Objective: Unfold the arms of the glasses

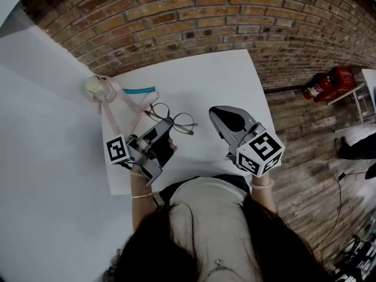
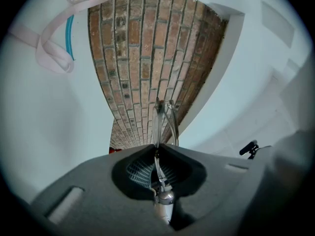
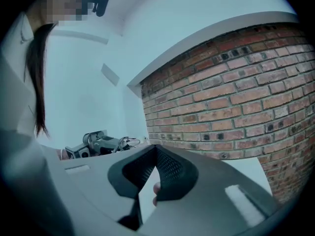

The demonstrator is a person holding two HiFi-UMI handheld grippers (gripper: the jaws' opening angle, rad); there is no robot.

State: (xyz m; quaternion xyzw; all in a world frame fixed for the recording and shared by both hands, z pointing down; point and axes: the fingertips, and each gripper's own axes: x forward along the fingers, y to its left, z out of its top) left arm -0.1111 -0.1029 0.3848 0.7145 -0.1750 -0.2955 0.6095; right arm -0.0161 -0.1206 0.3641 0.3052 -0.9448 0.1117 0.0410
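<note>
Thin wire-rimmed glasses (image 1: pixel 184 124) are held just above the white table (image 1: pixel 229 75), with my left gripper (image 1: pixel 167 124) shut on them near one end of the frame. In the left gripper view the glasses (image 2: pixel 163 119) appear edge-on, rising from the closed jaws of the left gripper (image 2: pixel 158 146). My right gripper (image 1: pixel 214 114) hovers to the right of the glasses, apart from them, shut with nothing between its fingers. From the right gripper view, past the right gripper (image 3: pixel 156 147), the left gripper (image 3: pixel 96 143) and the glasses (image 3: pixel 129 141) show at the far left.
A small clear jar (image 1: pixel 100 89) with a pink strap (image 1: pixel 126 101) and a teal item (image 1: pixel 139 90) lie at the table's back left. A brick wall (image 1: pixel 194 16) stands behind. A red fire extinguisher (image 1: pixel 328 84) lies on the wooden floor to the right.
</note>
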